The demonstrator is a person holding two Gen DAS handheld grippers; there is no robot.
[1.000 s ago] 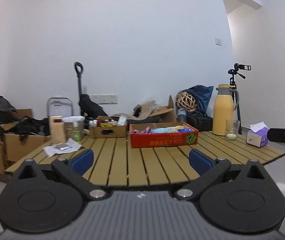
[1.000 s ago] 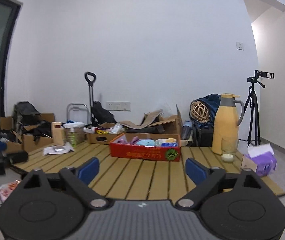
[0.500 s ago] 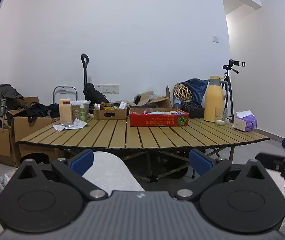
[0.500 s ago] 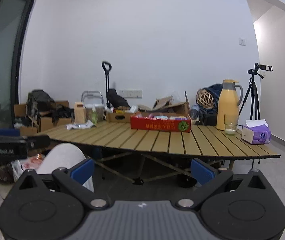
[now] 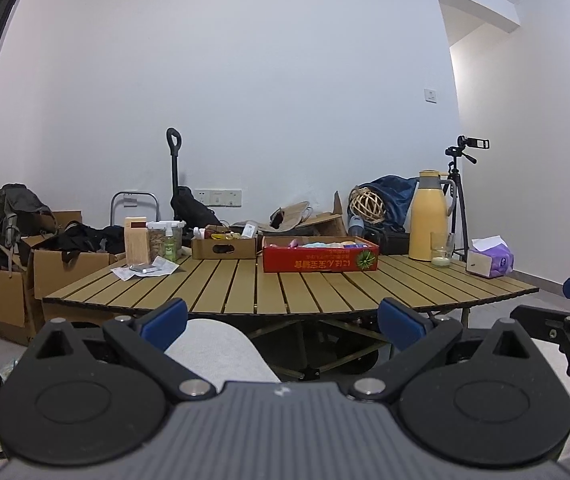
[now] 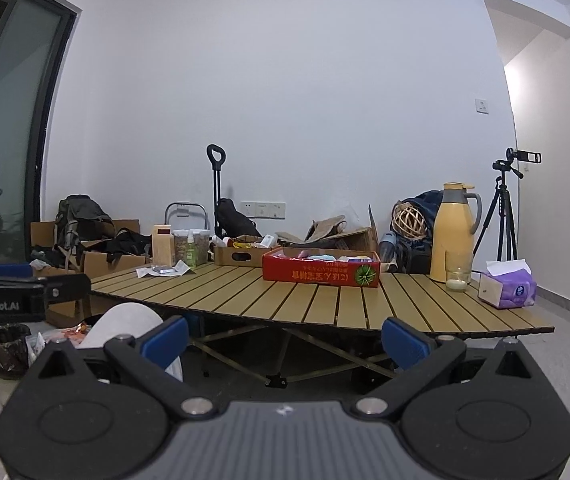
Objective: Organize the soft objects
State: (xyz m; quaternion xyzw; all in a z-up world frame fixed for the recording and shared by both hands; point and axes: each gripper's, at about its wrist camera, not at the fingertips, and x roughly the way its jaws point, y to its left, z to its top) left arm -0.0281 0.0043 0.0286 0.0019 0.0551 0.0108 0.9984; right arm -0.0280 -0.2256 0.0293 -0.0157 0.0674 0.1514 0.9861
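Since a second ago we've pulled both grippers back off the table (image 5: 245, 288) to knee height. Left gripper (image 5: 281, 316) and right gripper (image 6: 285, 332) gape, empty. Soft objects (image 5: 317, 245) sit in the red box (image 5: 321, 262), far centre, probably sorted.

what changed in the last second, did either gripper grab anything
Both grippers pulled back and down from over the table to in front of its near edge. The left gripper and right gripper stayed open and empty. The red box and yellow jug stayed put.
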